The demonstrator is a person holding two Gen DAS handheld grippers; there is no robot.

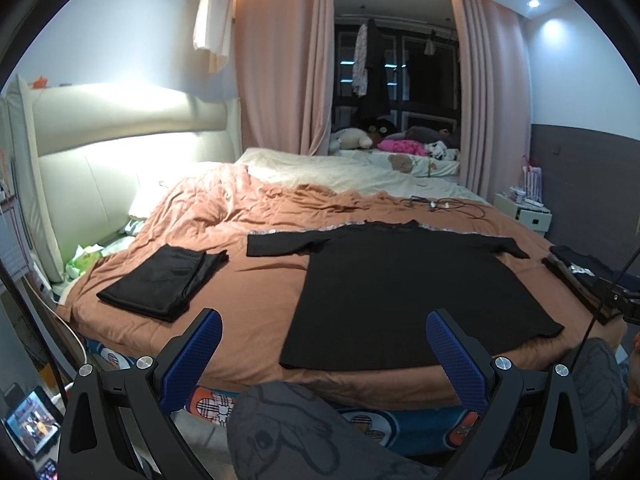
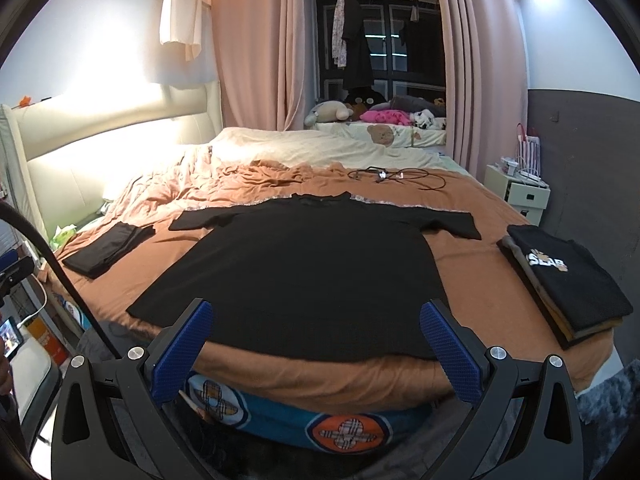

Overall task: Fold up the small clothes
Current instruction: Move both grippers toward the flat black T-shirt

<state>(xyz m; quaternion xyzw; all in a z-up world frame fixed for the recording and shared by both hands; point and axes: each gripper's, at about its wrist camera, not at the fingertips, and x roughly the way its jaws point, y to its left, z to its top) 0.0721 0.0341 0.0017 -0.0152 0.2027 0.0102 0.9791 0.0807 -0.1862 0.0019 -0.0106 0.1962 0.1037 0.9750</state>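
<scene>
The left hand-held gripper (image 1: 324, 330) hovers level at the bed's near edge, jaws spread wide and empty. The right hand-held gripper (image 2: 316, 320) does likewise, also released, with its blue fingers (image 2: 192, 344) just above the hem. A black T-shirt (image 2: 304, 272) lies flat and unfolded on the orange blanket (image 2: 472, 276), sleeves out, collar at twelve o'clock. At nine o'clock sits a folded black garment (image 2: 106, 250); at three o'clock, a stack of folded clothes (image 2: 568, 280). Cables (image 2: 400, 176) lie beyond the collar.
</scene>
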